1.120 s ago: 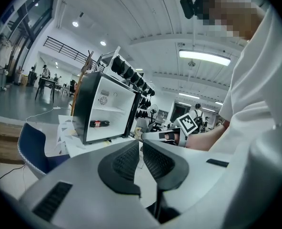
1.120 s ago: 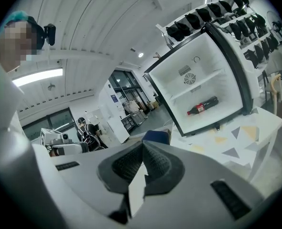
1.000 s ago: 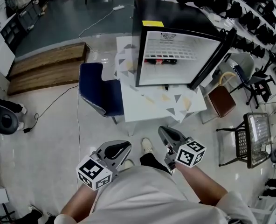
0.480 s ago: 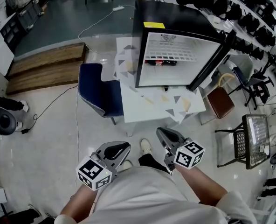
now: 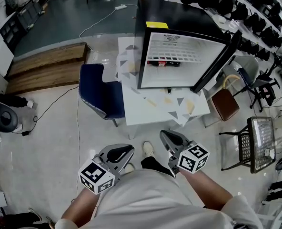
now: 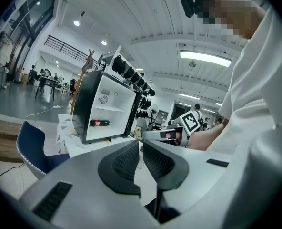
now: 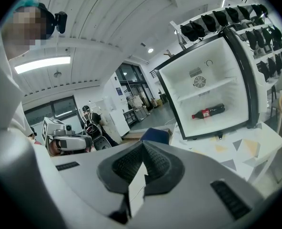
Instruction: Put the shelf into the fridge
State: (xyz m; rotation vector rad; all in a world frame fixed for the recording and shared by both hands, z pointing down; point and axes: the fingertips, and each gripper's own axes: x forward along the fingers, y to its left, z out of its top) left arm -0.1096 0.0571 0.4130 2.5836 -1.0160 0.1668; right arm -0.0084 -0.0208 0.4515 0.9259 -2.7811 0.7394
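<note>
At your far right, wire-grid metal shelf (image 5: 262, 142) lay on black chair (image 5: 246, 147), well apart from black mini fridge (image 5: 179, 56) on white desk (image 5: 146, 111); shelf detail hard to make out. Fridge door stood open, dark cola bottle (image 7: 208, 112) lying inside. Your left tongs (image 6: 141, 142) were closed, empty. Your right tongs (image 7: 142, 144) were closed, empty.

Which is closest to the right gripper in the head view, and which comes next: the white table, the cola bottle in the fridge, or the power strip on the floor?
1. Nearest: white table, just ahead of the right gripper.
2. Next: cola bottle, inside the open fridge on that table.
3. Farthest: power strip, on the floor beyond the fridge.
</note>
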